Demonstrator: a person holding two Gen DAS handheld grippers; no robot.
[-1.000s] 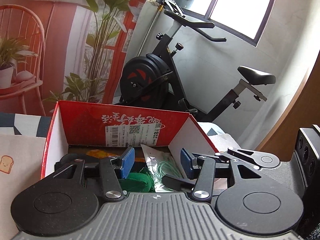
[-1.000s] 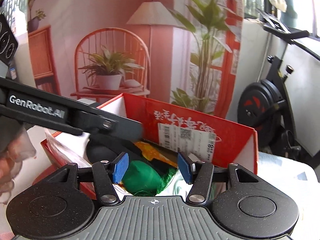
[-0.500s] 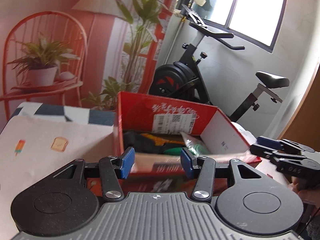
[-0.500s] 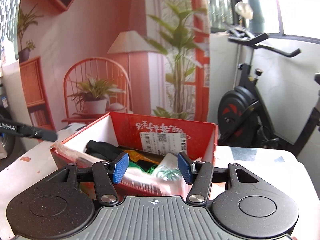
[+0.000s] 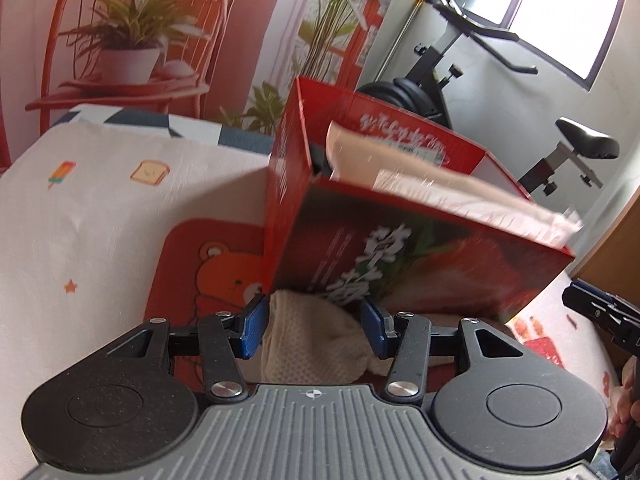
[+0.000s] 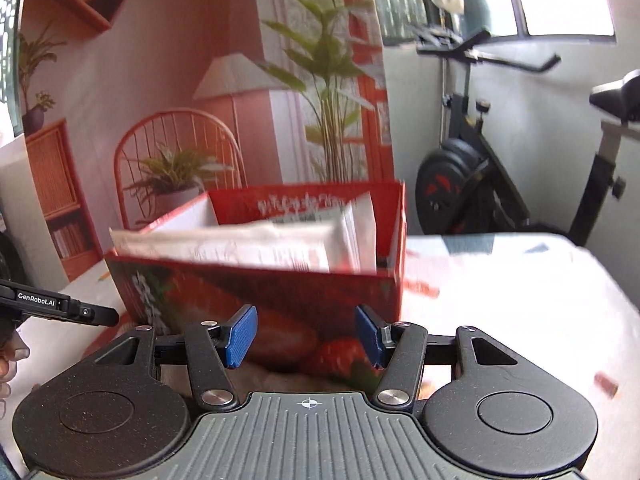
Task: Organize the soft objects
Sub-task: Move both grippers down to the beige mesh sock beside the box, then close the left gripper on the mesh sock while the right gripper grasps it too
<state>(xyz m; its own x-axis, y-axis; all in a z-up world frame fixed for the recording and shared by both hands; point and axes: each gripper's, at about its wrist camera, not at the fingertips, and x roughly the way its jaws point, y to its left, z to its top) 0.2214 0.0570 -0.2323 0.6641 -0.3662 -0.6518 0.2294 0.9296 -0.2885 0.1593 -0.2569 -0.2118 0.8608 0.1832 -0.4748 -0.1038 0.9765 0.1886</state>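
The left gripper (image 5: 314, 330), jaws wide, frames a cream knitted cloth (image 5: 316, 344) lying against the red cardboard box's (image 5: 420, 256) near bottom edge; the right gripper (image 6: 306, 338) gapes wide, holding nothing, before the box front.

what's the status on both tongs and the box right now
Left tongs open, straddling beige knit cloth, not gripping. Right tongs open, empty, facing red box. White packet sticking above box rim.
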